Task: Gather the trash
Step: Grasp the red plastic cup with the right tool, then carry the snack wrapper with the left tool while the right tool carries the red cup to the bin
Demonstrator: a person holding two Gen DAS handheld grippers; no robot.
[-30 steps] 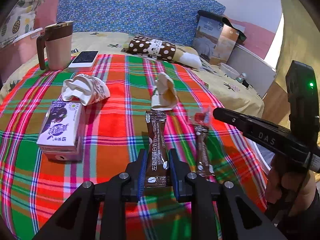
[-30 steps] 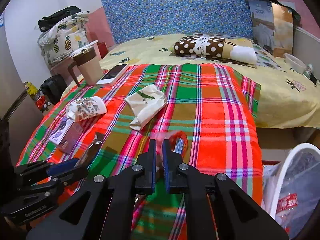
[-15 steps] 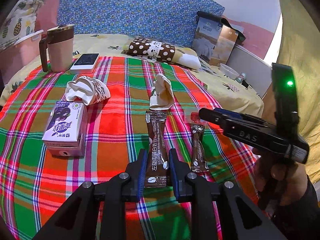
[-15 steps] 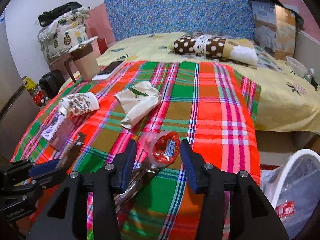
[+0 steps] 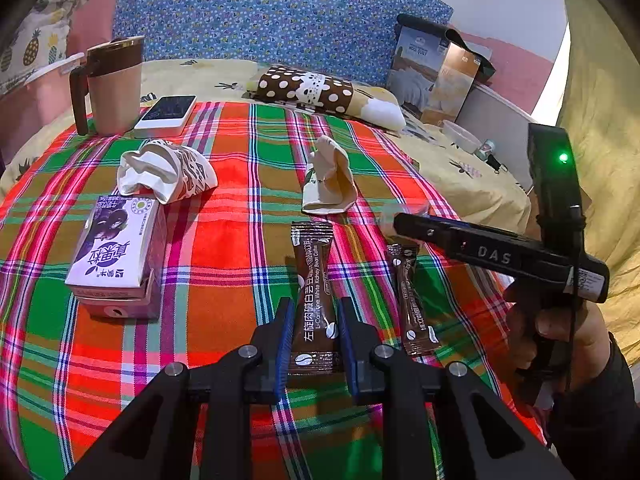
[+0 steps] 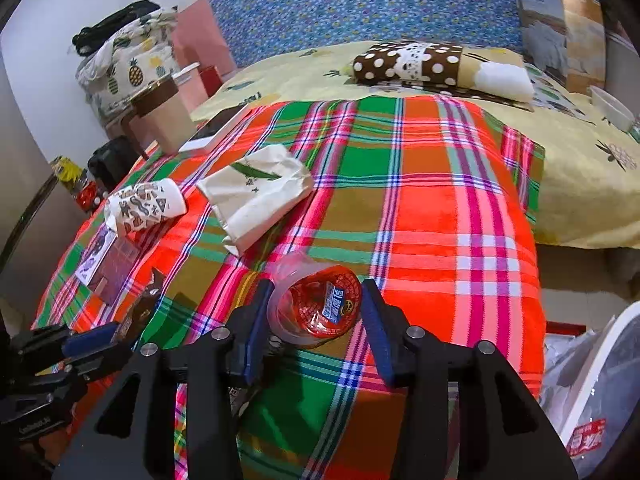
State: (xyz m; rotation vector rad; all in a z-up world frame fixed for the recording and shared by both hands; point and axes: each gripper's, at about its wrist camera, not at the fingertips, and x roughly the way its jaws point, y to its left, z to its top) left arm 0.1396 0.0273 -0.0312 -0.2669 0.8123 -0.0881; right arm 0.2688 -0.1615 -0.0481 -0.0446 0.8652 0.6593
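Plaid blanket point(image 6: 420, 208): right gripper point(image 6: 316, 316), jaws closing, straddles the red-lidded cup point(image 6: 316, 304); centre it, squeeze gently. Left gripper point(image 5: 314, 344) clamps the coffee sachet point(image 5: 314, 300).

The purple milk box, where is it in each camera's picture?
Left wrist view: the purple milk box lies at the left on the plaid blanket, just below the patterned crumpled cup.
Right wrist view: the box sits far left, small, just below the same cup.
Shared landmark: the crumpled cream paper cup, right of both.

place: bedroom | evidence: bed point(image 6: 580, 184), pillow point(image 6: 420, 65), headboard point(image 5: 280, 16)
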